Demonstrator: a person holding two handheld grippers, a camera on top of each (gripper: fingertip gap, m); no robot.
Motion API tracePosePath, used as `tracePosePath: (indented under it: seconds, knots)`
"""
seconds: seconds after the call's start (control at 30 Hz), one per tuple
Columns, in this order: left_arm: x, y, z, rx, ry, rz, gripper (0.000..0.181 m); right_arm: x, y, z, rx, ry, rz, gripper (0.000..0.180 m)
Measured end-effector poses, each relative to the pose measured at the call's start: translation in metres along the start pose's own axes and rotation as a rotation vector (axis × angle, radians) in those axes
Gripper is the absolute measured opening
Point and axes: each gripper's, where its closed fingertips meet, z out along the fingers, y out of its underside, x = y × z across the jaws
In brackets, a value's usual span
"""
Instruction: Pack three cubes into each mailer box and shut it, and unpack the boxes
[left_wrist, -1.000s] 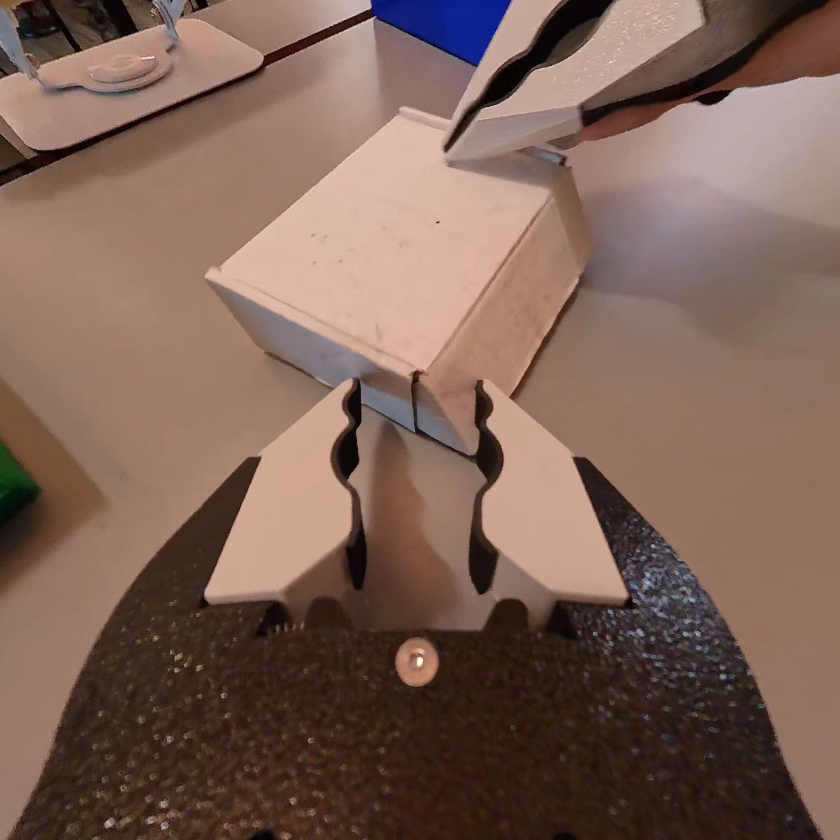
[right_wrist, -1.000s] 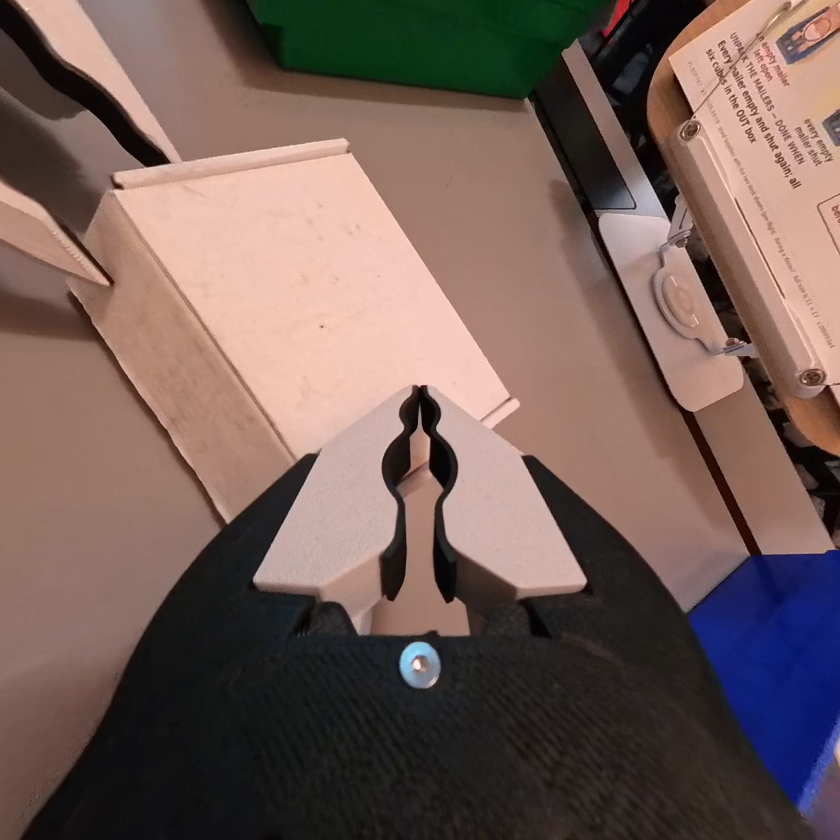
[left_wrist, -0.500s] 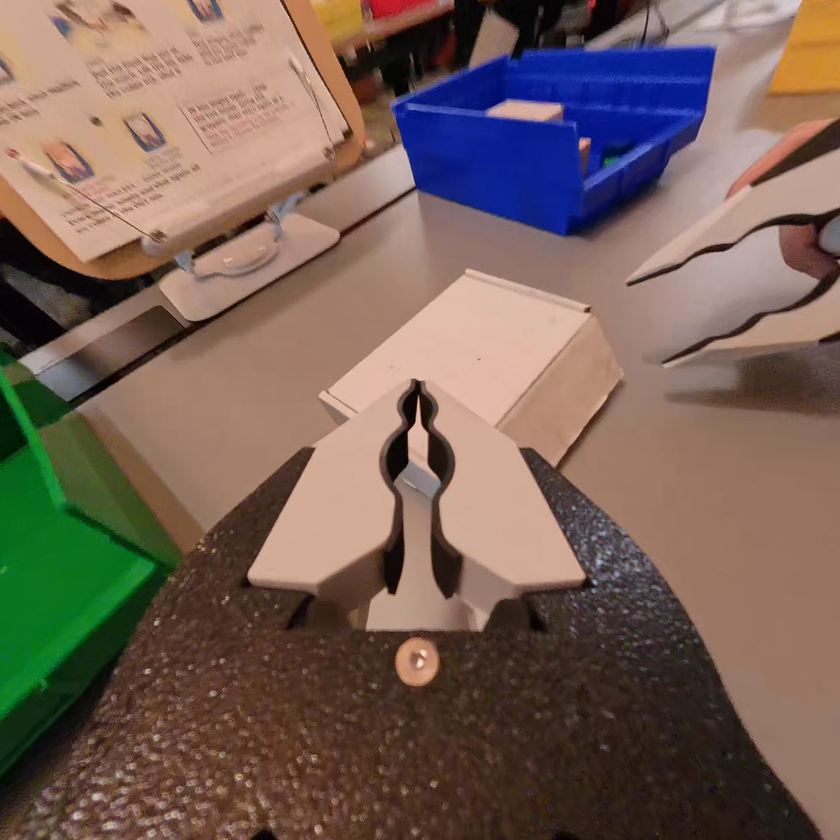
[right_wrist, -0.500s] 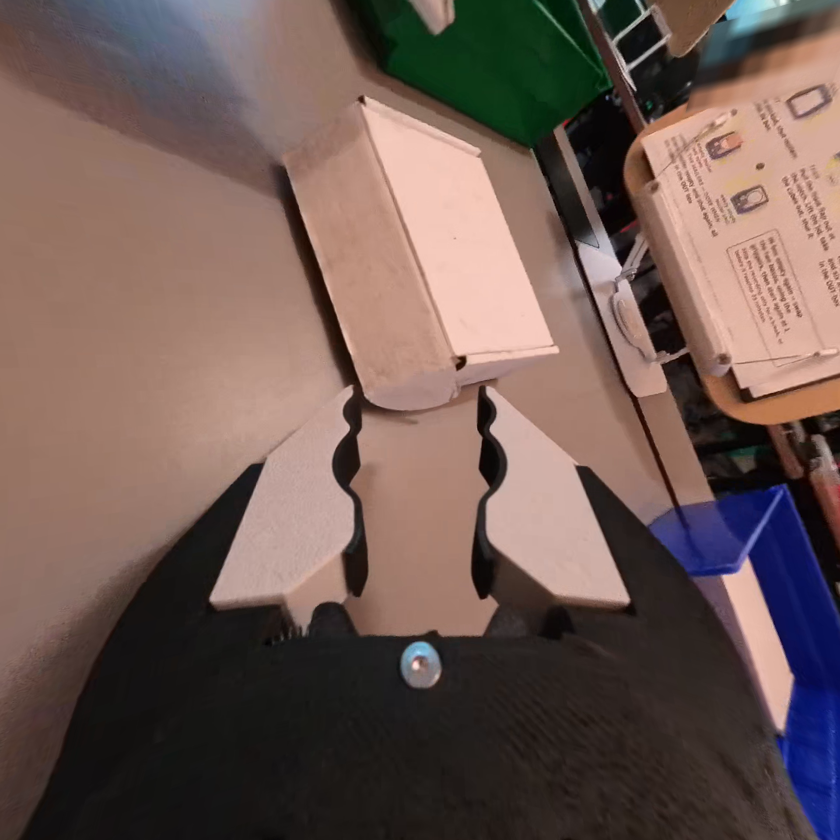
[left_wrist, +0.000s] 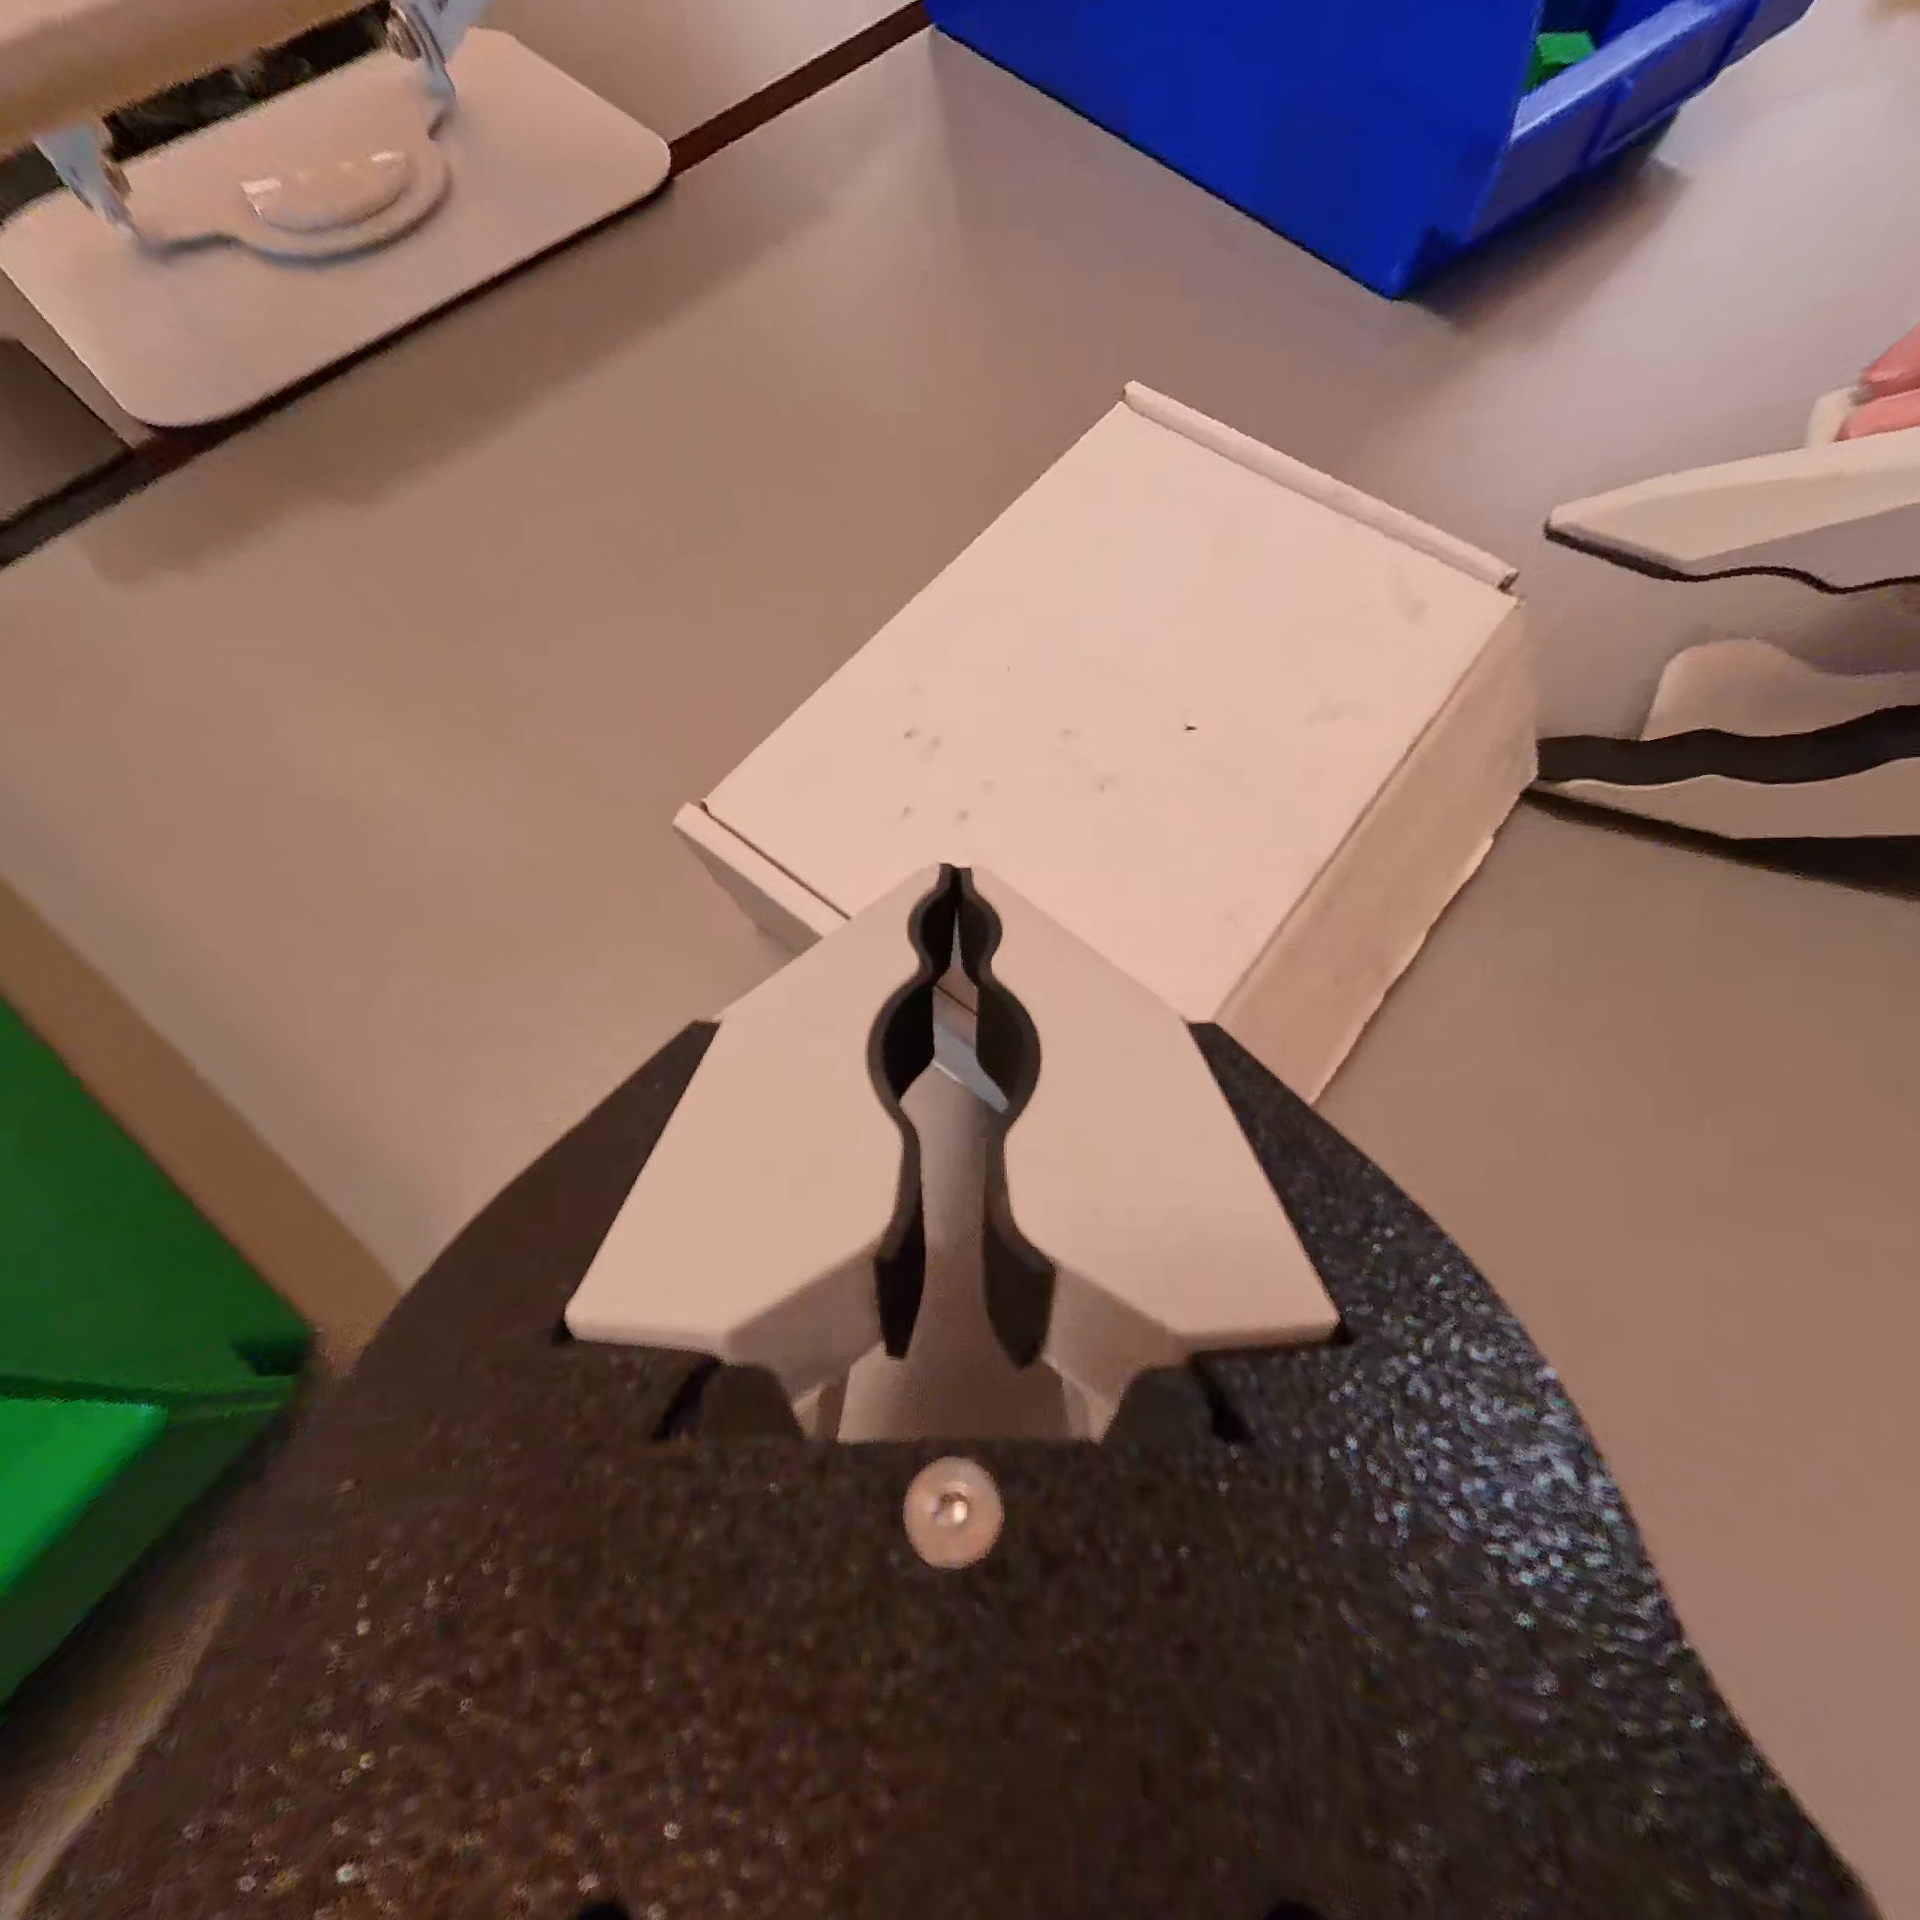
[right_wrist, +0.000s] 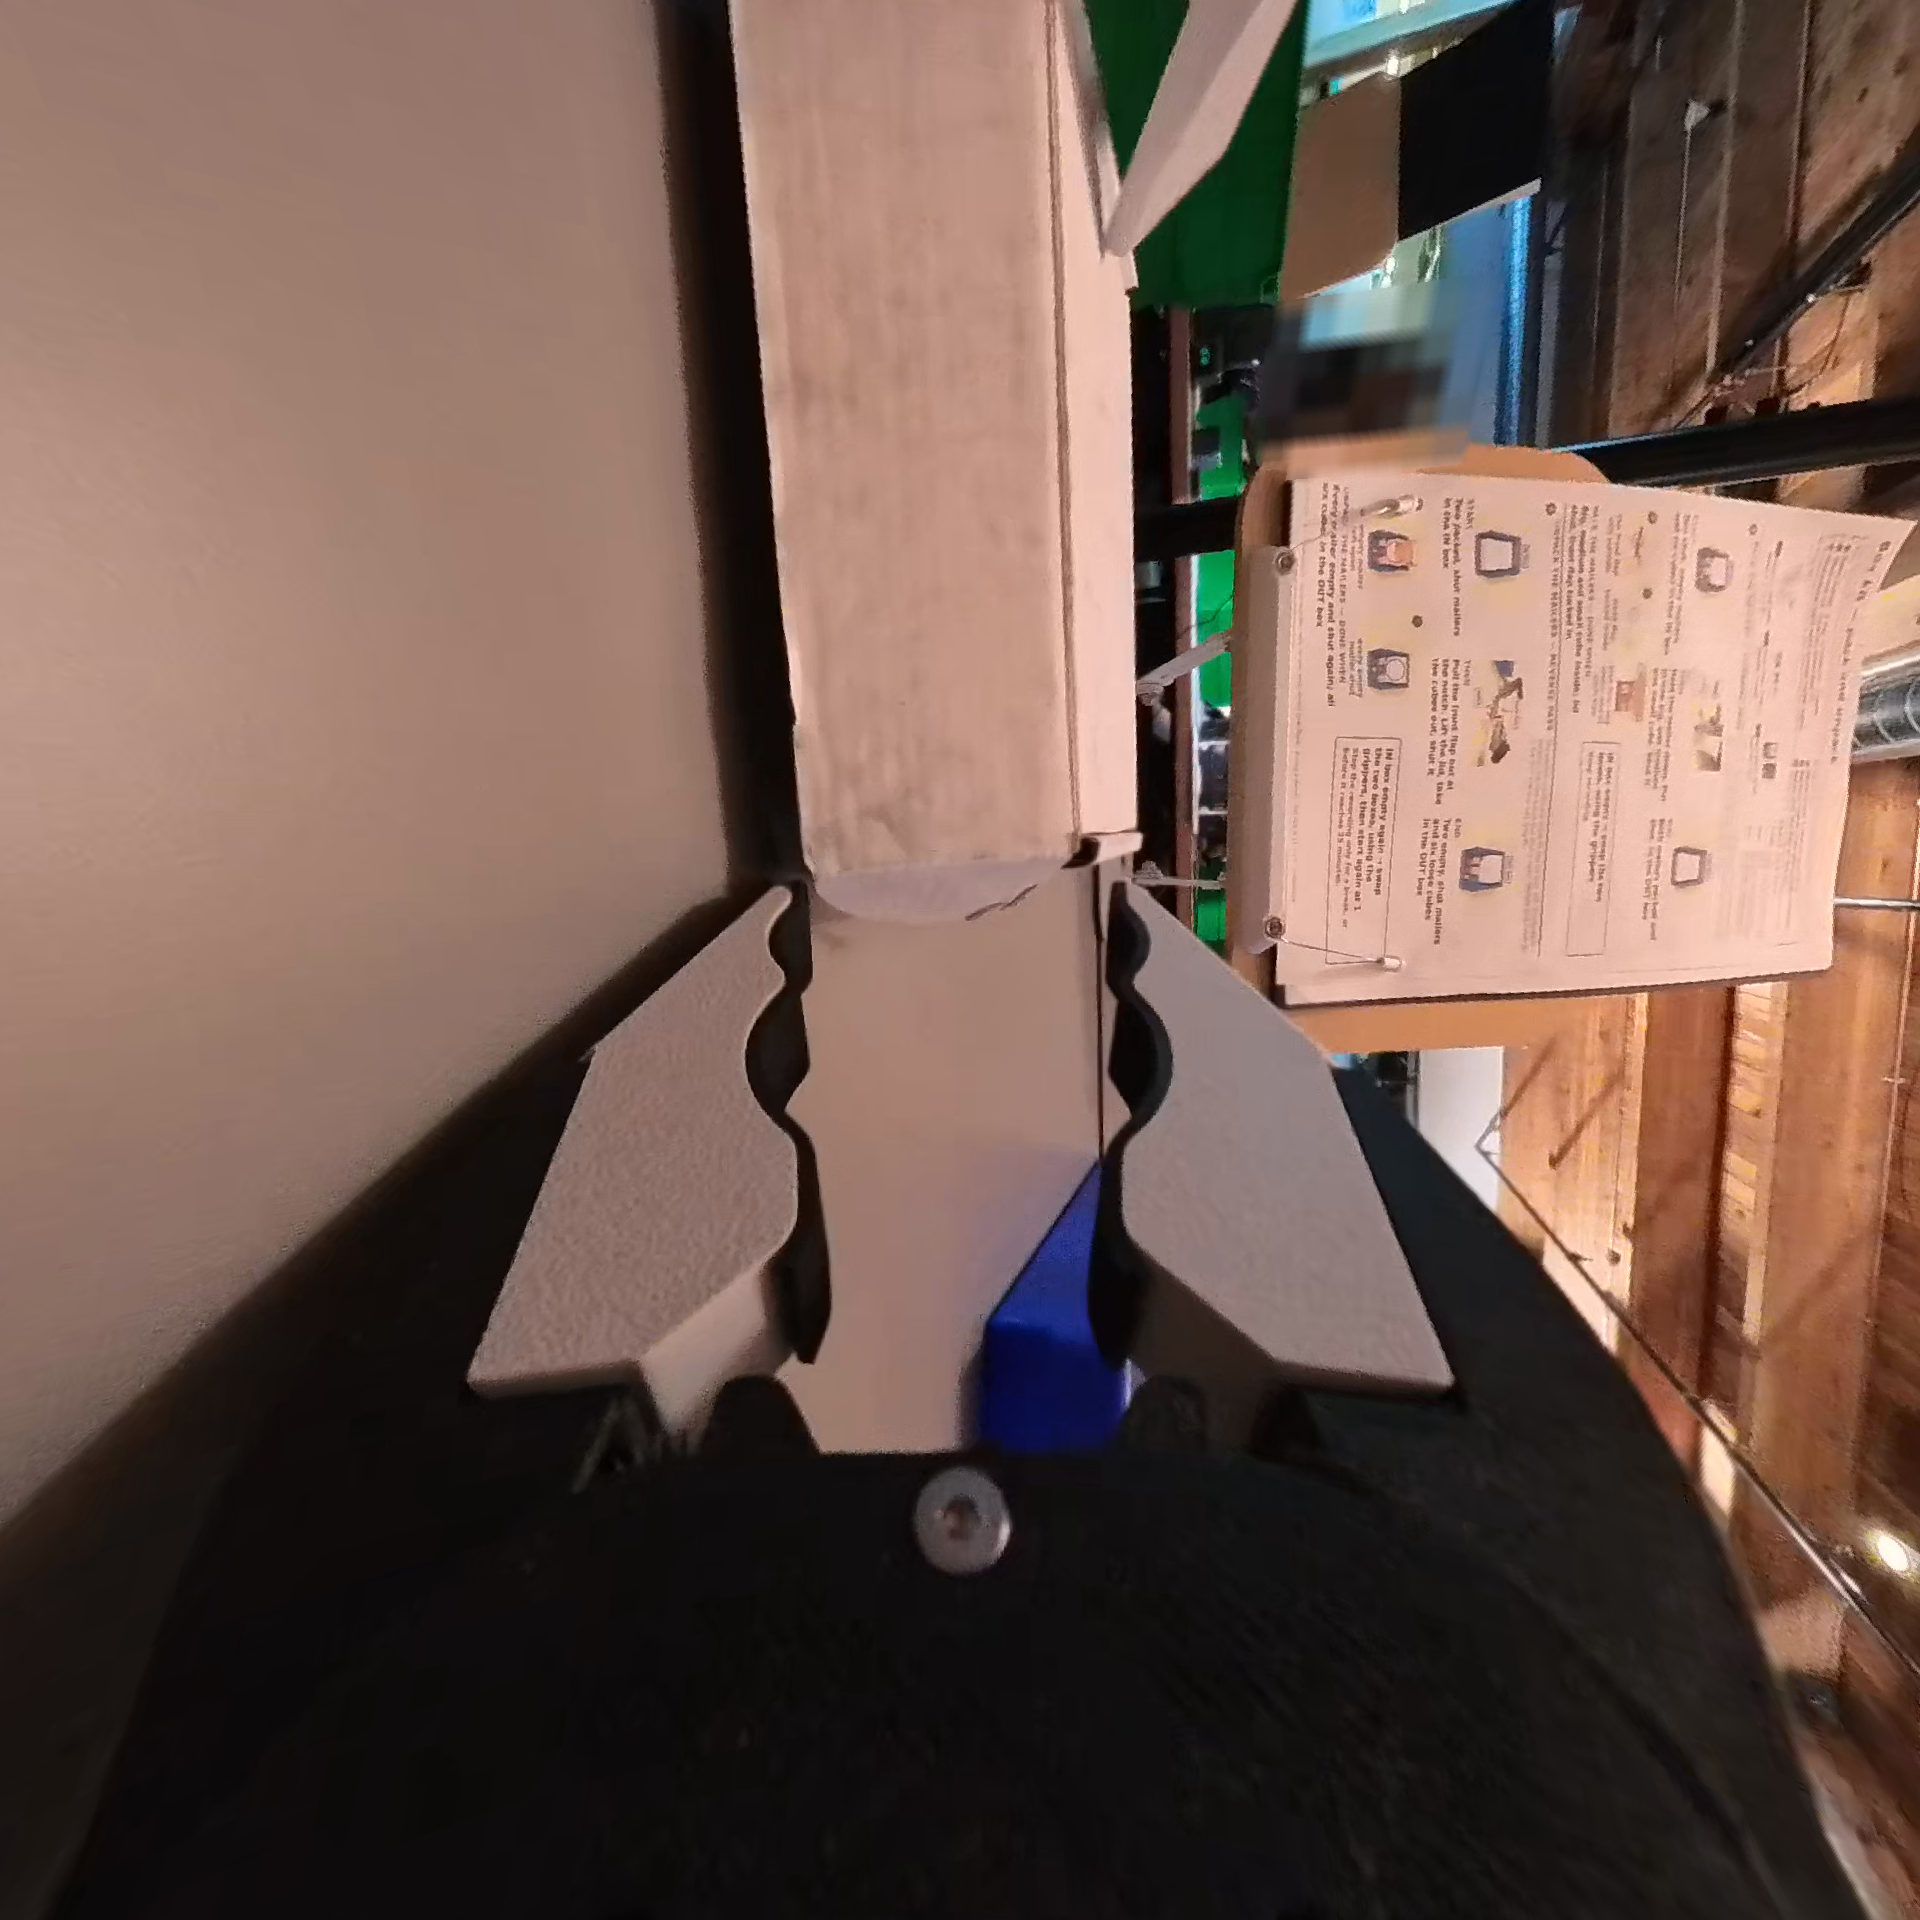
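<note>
A shut white mailer box (left_wrist: 1132, 717) lies on the grey table. My left gripper (left_wrist: 954, 881) is shut and empty, with its tips over the box's near corner. My right gripper (left_wrist: 1569, 665) is open, rolled on its side and low on the table at the box's right side. In the right wrist view the right gripper (right_wrist: 951, 906) faces the narrow side of the box (right_wrist: 925, 499). Its fingertips stand just short of that side, one to each flank. No cubes show outside the bins.
A blue bin (left_wrist: 1340, 135) stands at the back right and also shows between the right fingers (right_wrist: 1049, 1340). A green bin (left_wrist: 94, 1351) is at the left. A stand's white base (left_wrist: 312, 208) sits at the back left. A clipboard with a printed sheet (right_wrist: 1538, 738) is behind the table.
My left gripper has shut and drawn back over the box's near corner. My right gripper has opened, left the lid, rolled sideways and dropped to the box's right side.
</note>
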Motion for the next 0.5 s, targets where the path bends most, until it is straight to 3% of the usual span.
tracePosePath:
  seconds: [0.1, 0.17, 0.27, 0.5]
  knots:
    - [-0.0021, -0.0003, 0.0004, -0.024, 0.012, -0.040, 0.000, 0.0008, -0.0027, 0.0022, 0.015, 0.002, 0.007, 0.052]
    - [-0.0058, -0.0009, 0.0011, -0.038, -0.007, -0.049, 0.000, -0.0016, 0.0006, 0.0031, -0.026, -0.004, -0.034, 0.024]
    - [-0.0074, -0.0009, 0.0012, -0.047, -0.012, -0.077, 0.000, 0.0011, 0.0021, -0.0005, -0.032, -0.003, 0.070, 0.011]
    - [-0.0080, -0.0015, 0.0025, -0.003, -0.020, -0.124, 0.000, 0.0033, 0.0003, -0.0066, 0.021, -0.108, 0.427, 0.004]
